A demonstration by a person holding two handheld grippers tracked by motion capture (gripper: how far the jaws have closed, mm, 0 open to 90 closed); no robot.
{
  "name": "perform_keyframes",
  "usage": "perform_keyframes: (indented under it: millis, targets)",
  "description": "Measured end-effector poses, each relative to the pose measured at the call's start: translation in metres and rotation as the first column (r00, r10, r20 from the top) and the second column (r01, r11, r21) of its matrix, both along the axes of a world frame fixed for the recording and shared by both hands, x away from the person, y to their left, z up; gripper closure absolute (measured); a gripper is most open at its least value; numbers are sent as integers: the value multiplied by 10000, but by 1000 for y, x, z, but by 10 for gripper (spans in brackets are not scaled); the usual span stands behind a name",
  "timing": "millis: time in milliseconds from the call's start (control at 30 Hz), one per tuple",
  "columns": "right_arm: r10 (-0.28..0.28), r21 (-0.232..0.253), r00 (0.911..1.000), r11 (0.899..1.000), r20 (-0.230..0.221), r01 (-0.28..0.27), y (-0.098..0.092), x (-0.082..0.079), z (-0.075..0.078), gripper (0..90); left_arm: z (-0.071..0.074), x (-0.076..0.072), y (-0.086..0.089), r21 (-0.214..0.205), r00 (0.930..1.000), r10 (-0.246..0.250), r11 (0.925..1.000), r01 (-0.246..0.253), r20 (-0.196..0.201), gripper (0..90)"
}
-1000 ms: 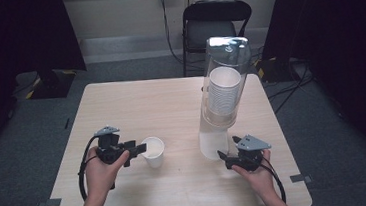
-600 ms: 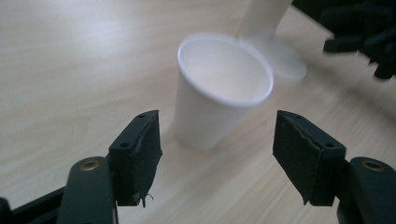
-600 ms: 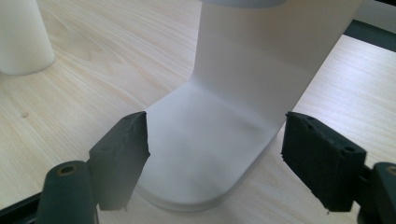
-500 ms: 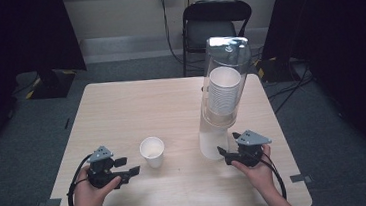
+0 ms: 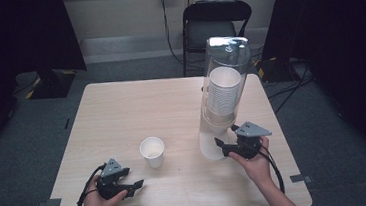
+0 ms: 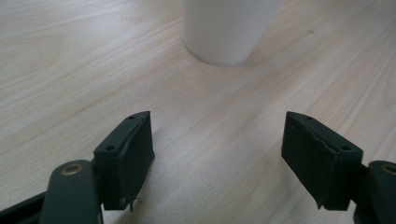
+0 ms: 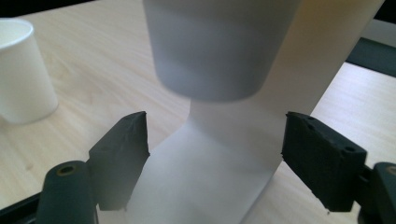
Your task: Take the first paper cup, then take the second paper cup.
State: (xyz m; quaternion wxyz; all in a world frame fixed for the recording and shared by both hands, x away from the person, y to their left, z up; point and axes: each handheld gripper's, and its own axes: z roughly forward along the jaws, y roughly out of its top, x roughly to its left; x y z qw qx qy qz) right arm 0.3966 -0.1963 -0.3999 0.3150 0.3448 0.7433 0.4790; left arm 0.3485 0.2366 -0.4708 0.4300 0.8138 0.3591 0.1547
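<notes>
A clear cup dispenser (image 5: 222, 87) stands on its white base (image 5: 209, 145) at the table's right, with a stack of white cups (image 5: 223, 95) inside. The lowest cup (image 7: 219, 51) hangs out of its bottom. One white paper cup (image 5: 152, 152) stands upright near the table's middle; its base (image 6: 227, 30) lies ahead of the left gripper. My left gripper (image 5: 137, 185) rests open on the table near the front edge, below and left of that cup. My right gripper (image 5: 221, 146) is open right beside the dispenser base, its fingers (image 7: 122, 154) level with the base below the hanging cup.
The light wooden table (image 5: 121, 113) has free room across its back and left. A black folding chair (image 5: 216, 22) stands behind the far edge. Cables (image 5: 281, 99) lie on the grey floor to the right. The single cup (image 7: 21, 72) is left of the right gripper.
My left gripper has let go of the single cup and drawn back toward the front edge, open. The right gripper has stayed near the dispenser base, shifting slightly.
</notes>
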Motion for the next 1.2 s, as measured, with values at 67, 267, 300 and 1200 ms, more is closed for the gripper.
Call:
perform_keyframes:
  millis: [67, 267, 300, 1200]
  targets:
    - [-79, 183, 9999, 9998, 144, 76, 1, 2, 4, 221, -2, 0, -2, 133, 9998, -74, 9999, 72, 201, 227]
    - [-145, 511, 9997, 9986, 206, 134, 1, 5, 7, 220, -2, -2, -5, 448, 9993, -163, 9989, 148, 326, 198]
    - [-107, 527, 9996, 9986, 246, 94, 1, 5, 7, 220, -2, -2, -6, 532, 9992, -154, 9985, 133, 377, 193]
    - [83, 1743, 9983, 9845, 583, -184, 14, 16, 15, 326, -2, -4, -12, 1191, 9988, -231, 9927, 177, 443, 144]
